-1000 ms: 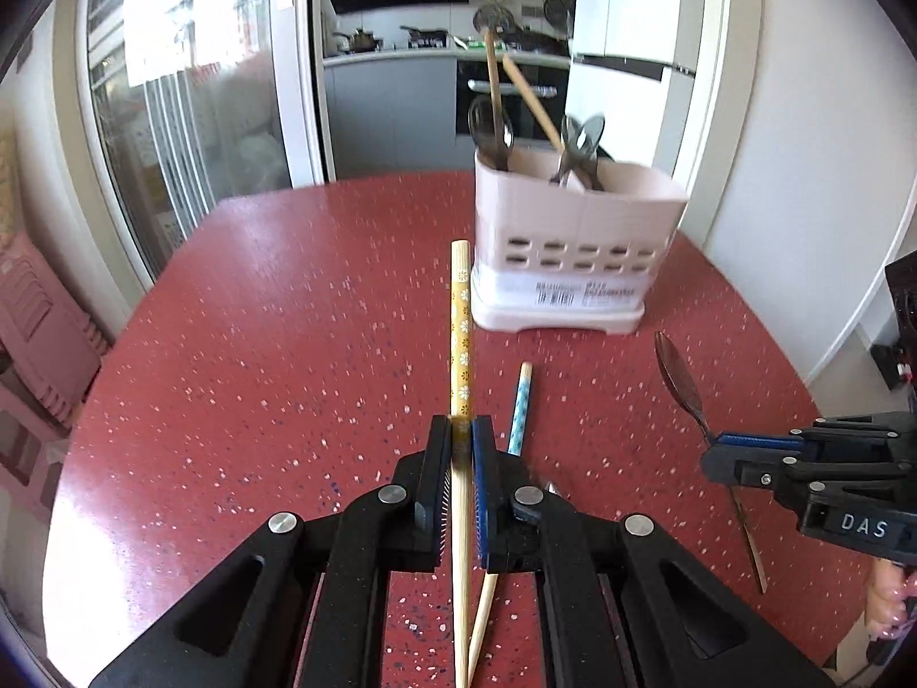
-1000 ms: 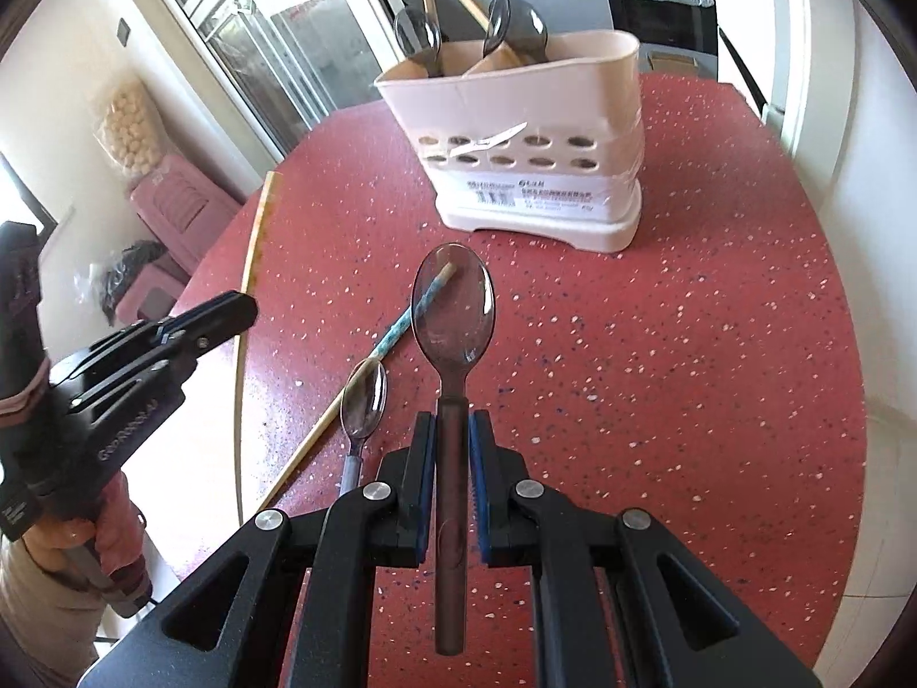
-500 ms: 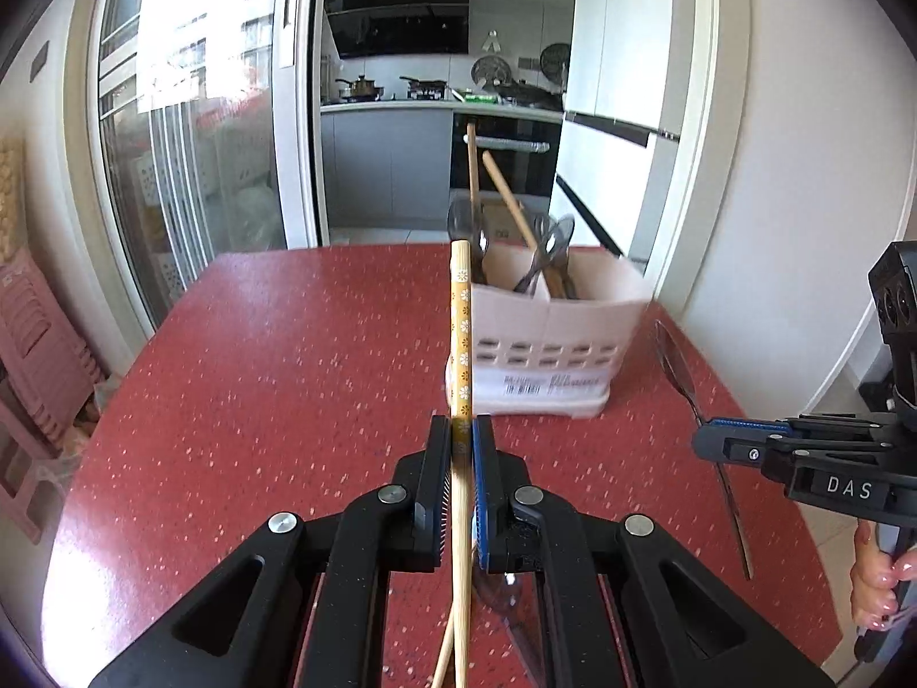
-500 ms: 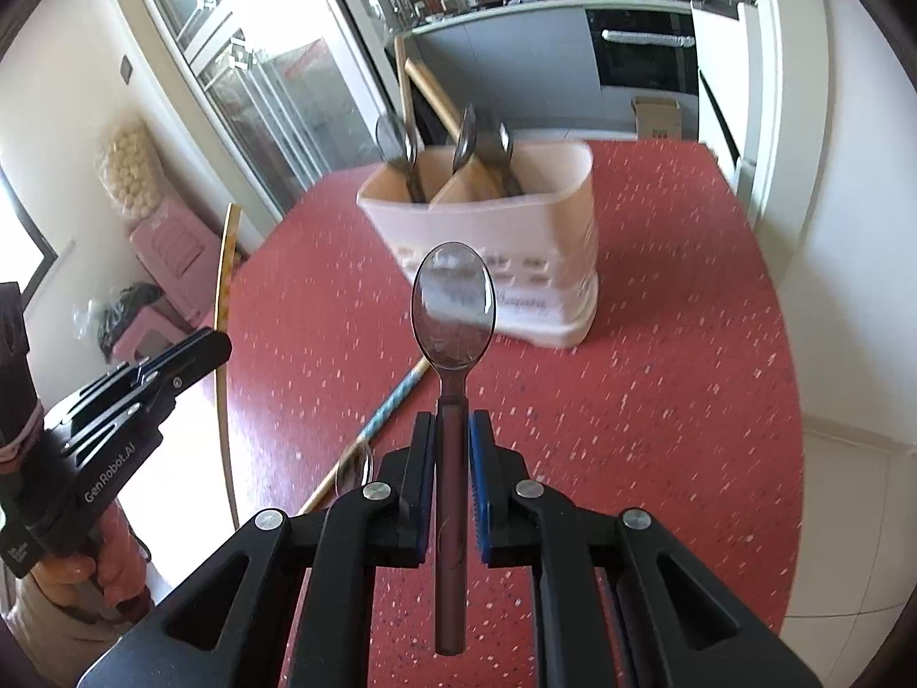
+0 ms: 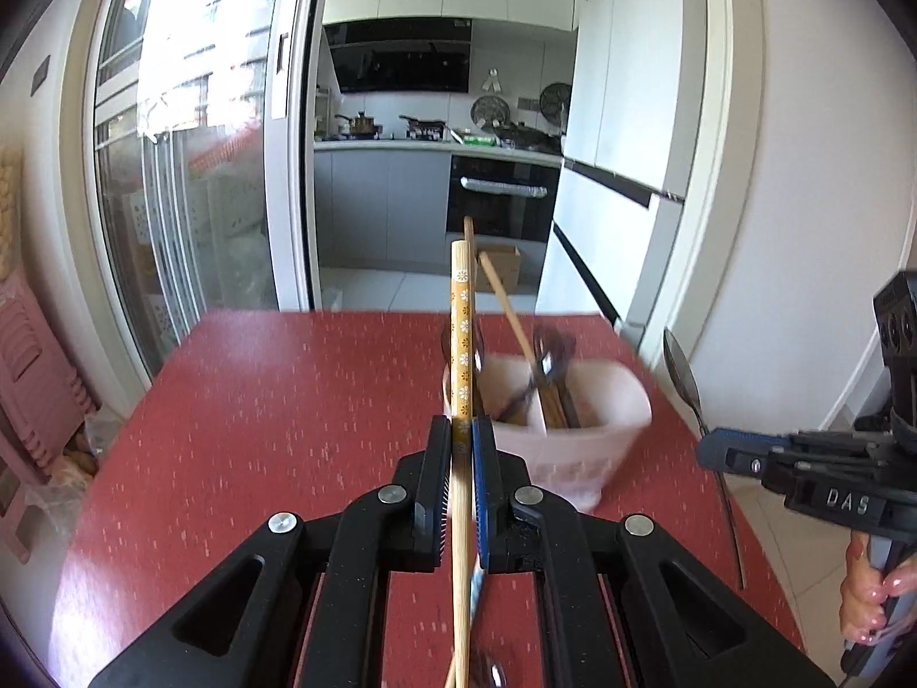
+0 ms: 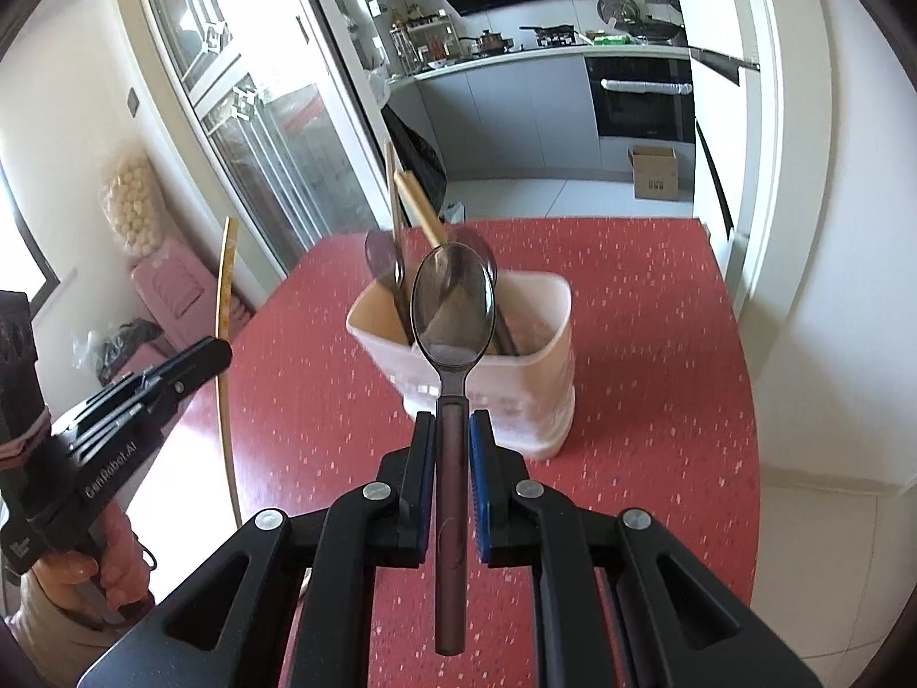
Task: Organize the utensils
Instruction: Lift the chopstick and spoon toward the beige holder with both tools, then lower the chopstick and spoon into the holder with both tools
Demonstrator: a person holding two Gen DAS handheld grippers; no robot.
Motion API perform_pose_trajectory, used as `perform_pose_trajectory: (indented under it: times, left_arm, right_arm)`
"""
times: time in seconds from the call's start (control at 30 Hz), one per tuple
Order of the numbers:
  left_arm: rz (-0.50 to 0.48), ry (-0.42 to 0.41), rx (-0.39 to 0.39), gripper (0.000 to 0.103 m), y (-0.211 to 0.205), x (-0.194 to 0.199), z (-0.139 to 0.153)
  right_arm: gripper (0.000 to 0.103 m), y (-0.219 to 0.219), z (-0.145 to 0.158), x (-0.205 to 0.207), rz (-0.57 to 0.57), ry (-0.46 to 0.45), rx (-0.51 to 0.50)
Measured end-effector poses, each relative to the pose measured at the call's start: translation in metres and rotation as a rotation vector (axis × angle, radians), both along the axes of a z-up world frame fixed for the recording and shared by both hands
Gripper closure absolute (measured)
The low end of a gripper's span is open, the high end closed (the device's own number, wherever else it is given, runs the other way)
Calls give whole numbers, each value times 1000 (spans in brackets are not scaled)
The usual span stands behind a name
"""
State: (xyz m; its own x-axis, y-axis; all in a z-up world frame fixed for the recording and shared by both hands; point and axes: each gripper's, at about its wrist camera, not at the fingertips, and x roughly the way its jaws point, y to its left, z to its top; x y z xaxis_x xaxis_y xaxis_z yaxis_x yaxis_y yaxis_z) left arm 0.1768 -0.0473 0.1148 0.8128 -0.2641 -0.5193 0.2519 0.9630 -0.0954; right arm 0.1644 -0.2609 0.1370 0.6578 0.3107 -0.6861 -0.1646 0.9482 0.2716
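My left gripper (image 5: 461, 430) is shut on a yellow flowered chopstick (image 5: 460, 332), held up in the air and pointing at the pale pink utensil holder (image 5: 579, 441). My right gripper (image 6: 453, 424) is shut on a metal spoon (image 6: 454, 304), bowl forward, raised above the table just before the holder (image 6: 516, 378). The holder stands on the red table (image 5: 275, 413) and has spoons and wooden chopsticks in it. The right gripper with its spoon shows at the right of the left wrist view (image 5: 710, 450); the left gripper shows at the left of the right wrist view (image 6: 215, 350).
A blue-patterned chopstick (image 5: 475, 587) and another utensil lie on the table under my left gripper, mostly hidden. A white wall and fridge stand to the right of the table. Glass sliding doors are on the left, pink stools (image 5: 28, 378) beside the table.
Both grippers have risen from the table with their utensils and tilted up, and moved closer to the holder. Now I look down into the holder's top.
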Motion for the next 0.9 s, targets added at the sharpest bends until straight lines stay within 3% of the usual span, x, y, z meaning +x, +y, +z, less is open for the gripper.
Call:
perform_pose_trajectory:
  times: [0.3,0.5,0.77,0.9]
  left_arm:
    - [12,-72,-76,66,-9,51,35]
    - [16,-112,-113,66,-20,81,46]
    - [37,-182,-165,66,-30,108,42]
    - [55,-207,-179,66,-34,118,36]
  right_arm:
    - [90,-10,10,42,-23,-29,30]
    - [90,-15,23,68,-39,-97,52]
    - [90,-13,25,92,-48,-228,57]
    - [90,-3,18,97,-40,-295,0]
